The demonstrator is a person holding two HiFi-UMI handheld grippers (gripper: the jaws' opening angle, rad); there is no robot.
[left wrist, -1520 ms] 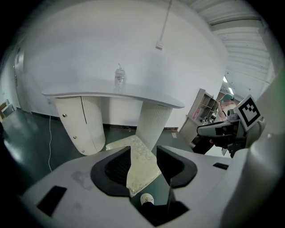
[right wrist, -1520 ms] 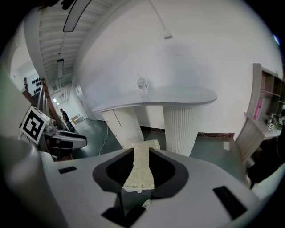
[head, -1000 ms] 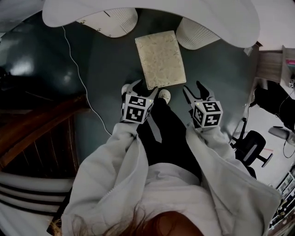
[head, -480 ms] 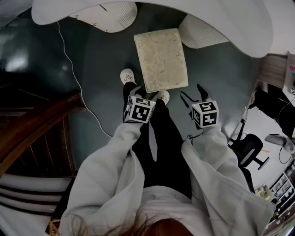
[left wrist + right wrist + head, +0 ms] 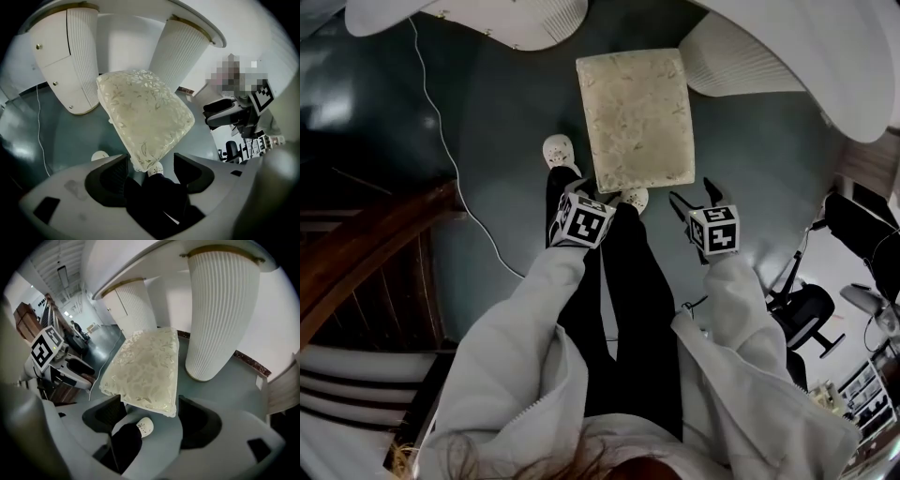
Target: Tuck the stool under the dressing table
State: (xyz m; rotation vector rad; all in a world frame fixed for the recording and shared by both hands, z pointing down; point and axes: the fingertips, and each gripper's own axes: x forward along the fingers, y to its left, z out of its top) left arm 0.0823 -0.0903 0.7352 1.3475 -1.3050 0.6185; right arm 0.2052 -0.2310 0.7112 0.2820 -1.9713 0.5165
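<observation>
The stool [image 5: 637,117] has a cream floral cushion and stands on the dark floor in front of the white dressing table [image 5: 825,56], between its two ribbed pedestals [image 5: 520,21] [image 5: 741,64]. My left gripper [image 5: 579,190] hovers at the stool's near left corner, open and empty. My right gripper [image 5: 694,197] is off the near right corner, its jaws opening with nothing held. In the left gripper view the cushion [image 5: 145,117] lies just beyond the left gripper [image 5: 150,173]. In the right gripper view the cushion's near edge [image 5: 143,366] lies just ahead of the right gripper [image 5: 152,420].
The person's white shoes [image 5: 560,150] [image 5: 635,199] stand at the stool's near edge. A white cable [image 5: 450,159] runs across the floor on the left, beside dark wooden furniture [image 5: 375,253]. An office chair [image 5: 811,309] is at the right.
Both grippers have dropped toward the floor at the stool's near corners and their jaws have spread wider. The stool now looks larger in the head view.
</observation>
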